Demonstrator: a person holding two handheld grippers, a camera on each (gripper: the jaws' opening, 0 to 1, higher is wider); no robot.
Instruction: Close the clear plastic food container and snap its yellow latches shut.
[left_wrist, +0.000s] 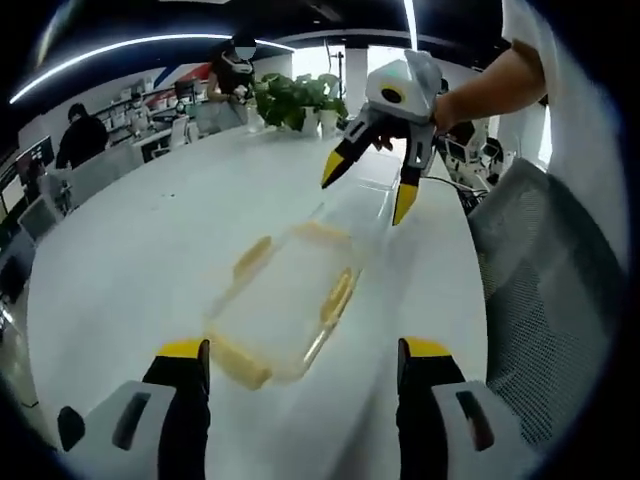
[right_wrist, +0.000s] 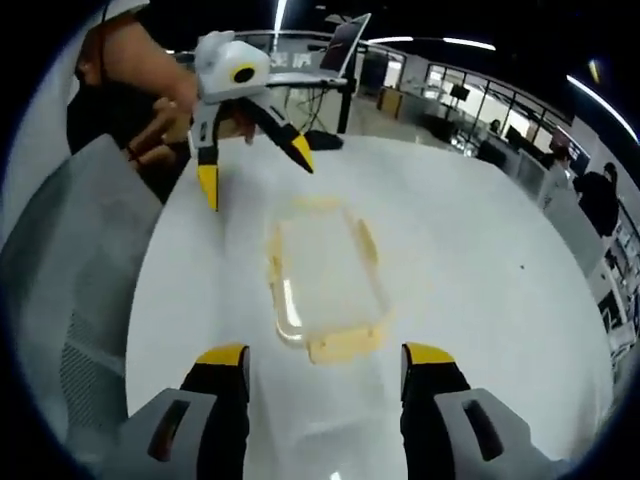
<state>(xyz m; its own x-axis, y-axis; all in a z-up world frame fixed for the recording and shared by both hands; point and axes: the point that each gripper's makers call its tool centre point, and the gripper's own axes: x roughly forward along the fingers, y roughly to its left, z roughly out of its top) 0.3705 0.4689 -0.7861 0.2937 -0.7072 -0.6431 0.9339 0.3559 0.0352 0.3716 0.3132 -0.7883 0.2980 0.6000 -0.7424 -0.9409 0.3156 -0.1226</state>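
Left gripper view: clear container (left_wrist: 290, 305) lies flat on white table (left_wrist: 140, 250), between both grippers, untouched. Left gripper (left_wrist: 305, 385) has jaws spread wide, nothing between them, just short of container's near end. Right gripper (left_wrist: 375, 185) hangs above far end, jaws also wide apart and empty, held by a hand (left_wrist: 445, 105).

Right gripper view: same layout from opposite end. Right gripper (right_wrist: 325, 385) wide w/ container (right_wrist: 325, 280) just ahead; left gripper (right_wrist: 255, 165) in air above far end.

Step, as judged: approach phase. Lid appears to sit on the base already, but latch state is uncertain. Next move likely calls for lowering one gripper to a yellow latch (left_wrist: 338, 295) and pressing it against the wall, w/ other gripper steadying the box.

Hard to make out: motion blur smears the yellow latches, so whether any is snapped can't be read. Lid/base seam not resolvable. Table's far end is crowded w/ plants (left_wrist: 295, 100) and office desks.
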